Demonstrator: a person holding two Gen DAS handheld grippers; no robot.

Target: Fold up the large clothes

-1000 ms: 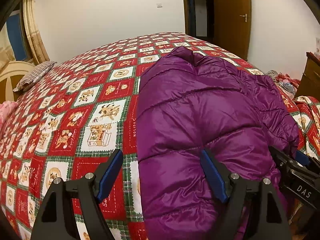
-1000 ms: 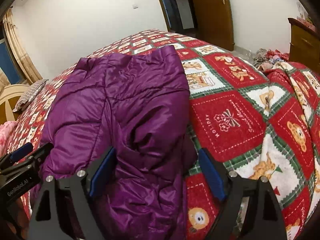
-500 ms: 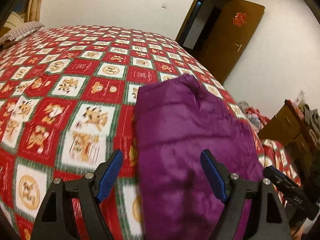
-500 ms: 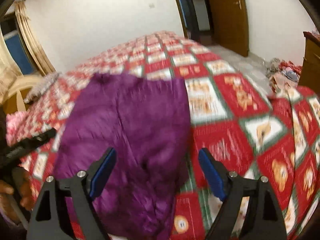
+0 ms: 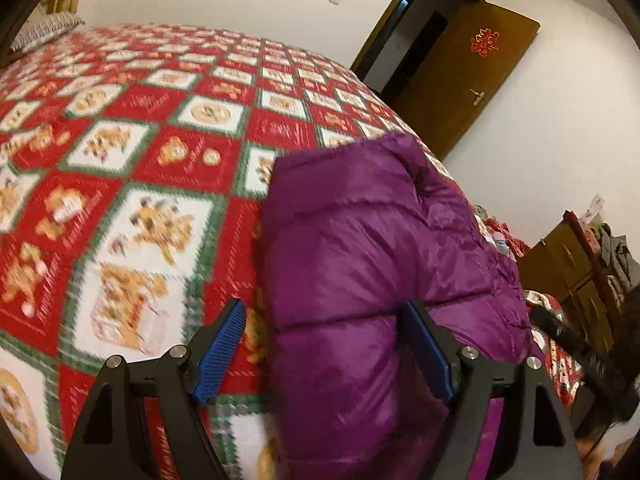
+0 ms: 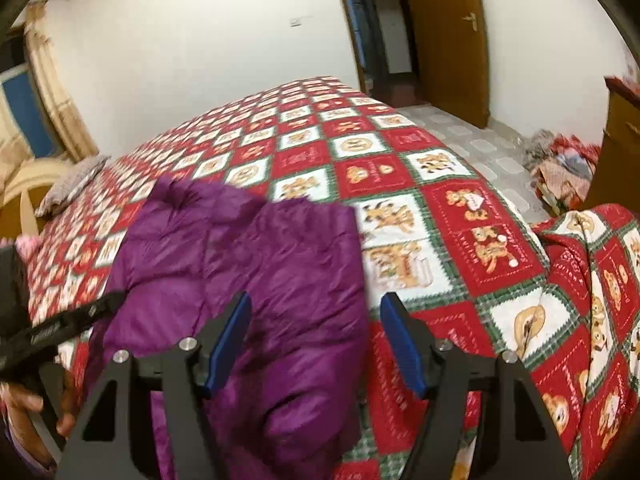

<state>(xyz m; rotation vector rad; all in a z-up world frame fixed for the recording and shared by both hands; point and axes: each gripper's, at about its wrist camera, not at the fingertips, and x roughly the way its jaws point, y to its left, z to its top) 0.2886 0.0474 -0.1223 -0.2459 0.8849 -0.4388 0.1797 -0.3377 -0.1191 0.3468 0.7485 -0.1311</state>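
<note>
A purple padded jacket (image 5: 360, 240) lies folded lengthwise on the bed's red, white and green patchwork quilt (image 5: 140, 160). My left gripper (image 5: 324, 312) hovers open over the jacket's near left edge; its blue pads do not press on the cloth. In the right wrist view the jacket (image 6: 240, 248) spreads under my right gripper (image 6: 316, 304). Its jaws are closing above the jacket's right edge, with the pads clear of the fabric. A hand (image 6: 24, 400) holds the left gripper's black body (image 6: 72, 320) at the left rim.
A striped pillow (image 6: 76, 184) lies at the head of the bed. A brown door (image 5: 460, 72) stands open beyond the foot. A wooden cabinet (image 5: 568, 264) and a heap of clothes (image 6: 560, 168) sit on the tiled floor to the right. The quilt's corner hangs bunched (image 6: 592, 272).
Both grippers have drawn back and up from the jacket, so more of the bed shows. The left view has rolled and swung right. The right jaws have narrowed.
</note>
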